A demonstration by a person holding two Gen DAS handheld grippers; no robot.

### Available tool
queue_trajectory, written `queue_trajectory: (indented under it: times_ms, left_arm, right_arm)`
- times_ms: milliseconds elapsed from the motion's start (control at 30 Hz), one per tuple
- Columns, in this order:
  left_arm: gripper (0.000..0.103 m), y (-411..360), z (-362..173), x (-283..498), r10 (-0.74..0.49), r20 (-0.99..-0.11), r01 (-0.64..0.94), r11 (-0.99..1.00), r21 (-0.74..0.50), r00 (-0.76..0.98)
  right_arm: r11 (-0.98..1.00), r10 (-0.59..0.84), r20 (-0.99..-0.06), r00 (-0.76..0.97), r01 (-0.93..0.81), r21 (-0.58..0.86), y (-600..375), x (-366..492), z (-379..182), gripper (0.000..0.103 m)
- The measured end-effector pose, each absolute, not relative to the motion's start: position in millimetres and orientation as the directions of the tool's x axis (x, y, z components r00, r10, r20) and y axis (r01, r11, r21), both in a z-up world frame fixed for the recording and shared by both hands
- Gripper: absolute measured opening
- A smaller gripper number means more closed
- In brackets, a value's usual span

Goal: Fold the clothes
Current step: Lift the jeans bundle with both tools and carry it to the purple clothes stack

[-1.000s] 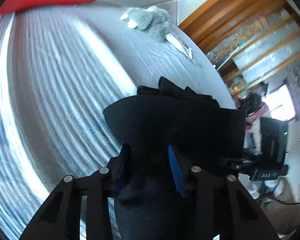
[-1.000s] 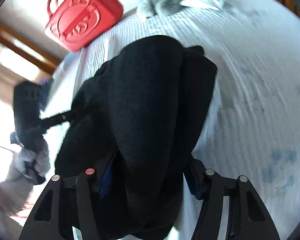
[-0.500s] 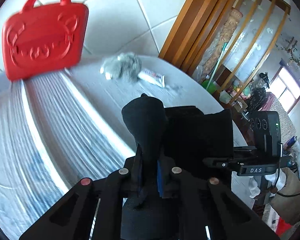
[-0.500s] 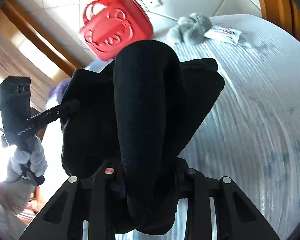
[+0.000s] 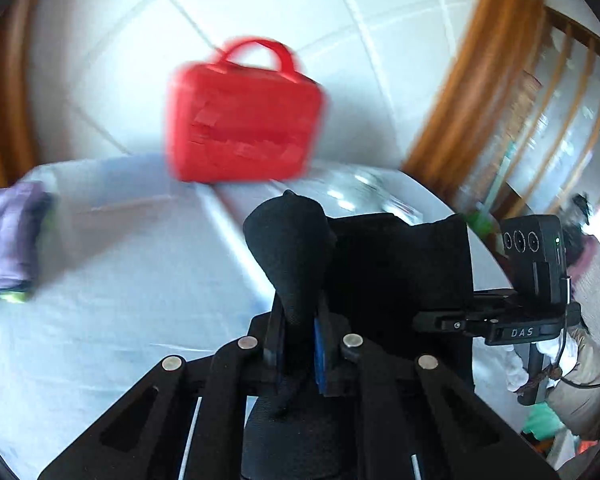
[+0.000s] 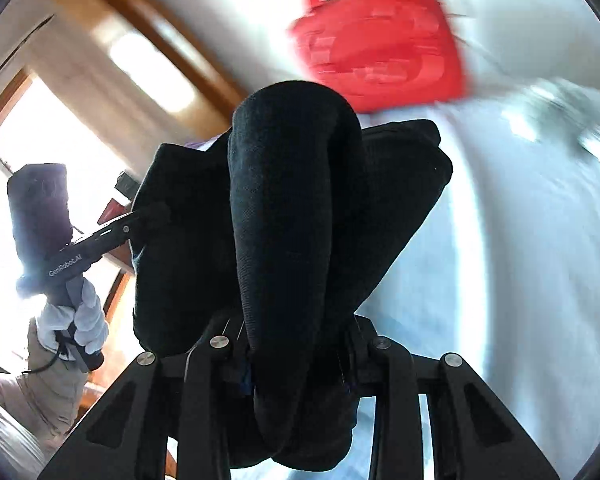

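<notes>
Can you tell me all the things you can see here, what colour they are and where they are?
black garment: one, black, held up over the table between both grippers
red bag: one, red, at the table's far edge against the tiled wall
folded cloth: one pile, purple, on the table at the left
table cover: one, pale white-blue, under everything
left hand-held gripper: one, black, shut on the garment
right hand-held gripper: one, black, shut on the garment
gloved hand: one, white, holding the left gripper's handle

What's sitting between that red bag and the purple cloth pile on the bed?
Nothing: in the left wrist view, only bare pale sheet lies between the red bag and the purple folded clothes.
</notes>
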State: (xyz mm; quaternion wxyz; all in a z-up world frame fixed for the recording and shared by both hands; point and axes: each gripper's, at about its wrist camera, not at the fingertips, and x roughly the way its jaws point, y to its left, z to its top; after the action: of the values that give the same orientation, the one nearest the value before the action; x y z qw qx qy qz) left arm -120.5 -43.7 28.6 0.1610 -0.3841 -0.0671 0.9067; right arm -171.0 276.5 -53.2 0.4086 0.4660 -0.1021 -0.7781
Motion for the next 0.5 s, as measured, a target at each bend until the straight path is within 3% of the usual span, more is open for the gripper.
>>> queue_trajectory:
  times_ms: [267, 500]
  left_arm:
    - [0.010, -276, 85, -155, 0.186, -0.678, -0.177, -0.981, -0.084, -0.711]
    - [0.010, -436, 72, -246, 0.132, -0.724, -0.123, -0.990, -0.066, -0.678]
  right_arm:
    - [-0.522, -0.810, -0.563, -0.162, 0.637, 0.567, 12, -217, -13, 0.031]
    - [-0.509, -0.828, -0.539, -0.155, 0.611, 0.606, -163, -284, -16, 0.031]
